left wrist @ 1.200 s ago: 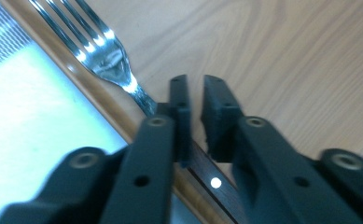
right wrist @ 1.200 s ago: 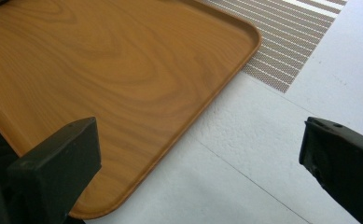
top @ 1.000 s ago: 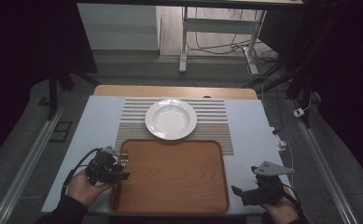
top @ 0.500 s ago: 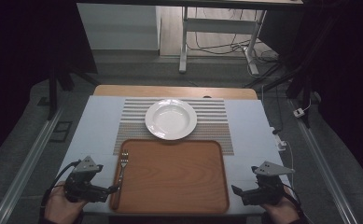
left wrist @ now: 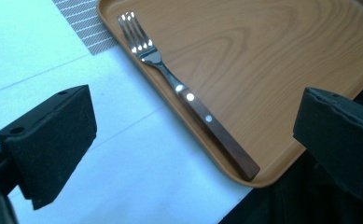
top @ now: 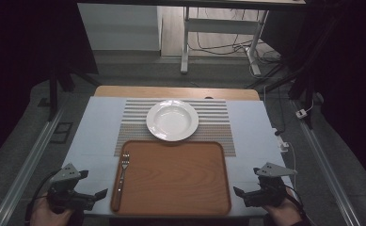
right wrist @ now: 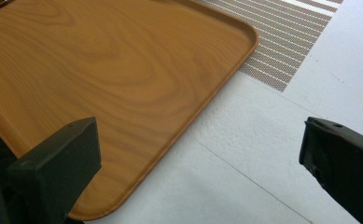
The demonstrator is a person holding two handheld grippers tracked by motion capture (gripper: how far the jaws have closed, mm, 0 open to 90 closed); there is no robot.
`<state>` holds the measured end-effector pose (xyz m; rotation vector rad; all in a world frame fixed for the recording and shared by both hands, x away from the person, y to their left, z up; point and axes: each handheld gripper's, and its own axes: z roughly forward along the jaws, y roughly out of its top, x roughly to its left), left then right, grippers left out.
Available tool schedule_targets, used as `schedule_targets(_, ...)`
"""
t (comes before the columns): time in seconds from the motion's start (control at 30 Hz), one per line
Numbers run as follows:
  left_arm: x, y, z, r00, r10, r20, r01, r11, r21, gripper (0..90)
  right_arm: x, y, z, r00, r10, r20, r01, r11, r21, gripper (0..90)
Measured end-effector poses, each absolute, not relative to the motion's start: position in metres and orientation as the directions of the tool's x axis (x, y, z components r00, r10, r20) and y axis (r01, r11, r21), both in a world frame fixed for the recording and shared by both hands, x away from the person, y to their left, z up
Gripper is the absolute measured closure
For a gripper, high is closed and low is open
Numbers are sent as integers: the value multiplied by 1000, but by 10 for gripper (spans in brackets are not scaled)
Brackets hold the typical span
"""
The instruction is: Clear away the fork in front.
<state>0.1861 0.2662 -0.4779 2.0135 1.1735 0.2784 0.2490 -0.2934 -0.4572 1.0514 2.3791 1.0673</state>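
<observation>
My left tongs [top: 100, 193] sit at the near left corner of the table [top: 98, 127], just off the tray's left edge. Their jaws have just been opening and now stand spread wide, with nothing between them. In the left gripper view the fork [left wrist: 184, 91] lies ahead of the jaws, free of both. My right tongs [top: 237, 191] rest at the near right corner, just beside the tray's right edge, jaws spread as well and pinching nothing; in the right gripper view they frame the tray's corner [right wrist: 123, 84] and bare white tabletop.

Between my two hands lies the wooden tray [top: 176, 176], flat on the table, its near edge at the table's near edge. The fork [top: 121, 180] lies inside the tray along its left rim, brown handle toward me and tines pointing away, with the handle end near the tray's near left corner.

Beyond the tray lies a striped mat [top: 218, 123], partly tucked under the tray's far edge. On the mat stands a white plate [top: 172, 120], just beyond the tray's far rim, a little left of the mat's middle. Farther off, a strip of bare wood [top: 176, 92] shows at the table's far edge.
</observation>
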Motion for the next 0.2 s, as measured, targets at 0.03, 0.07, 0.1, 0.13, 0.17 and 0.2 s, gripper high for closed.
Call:
schedule_targets(0.03, 186, 267, -478, 551, 814, -185, 648, -276, 710, 0, 249, -293, -457, -674, 739, 2, 493, 447, 746, 0)
schedule_targets(0.07, 185, 268, -478, 550, 813, -190, 652, -276, 706, 0, 249, -293, -457, -674, 739, 2, 493, 447, 746, 0)
schedule_targets(0.1, 186, 268, -479, 547, 813, -197, 658, -272, 702, 0, 249, -293, -457, -674, 739, 3, 493, 448, 746, 0)
schedule_targets(0.13, 186, 269, -479, 547, 811, -207, 663, -269, 698, 0, 249, -293, -457, -674, 738, 3, 494, 448, 745, 0)
schedule_targets(0.17, 187, 270, -479, 543, 811, -217, 671, -264, 693, 0, 249, -293, -457, -676, 737, 3, 493, 449, 745, 0)
schedule_targets(0.2, 188, 270, -479, 539, 813, -222, 678, -262, 687, 0, 249, -293, -458, -676, 737, 2, 493, 450, 745, 0)
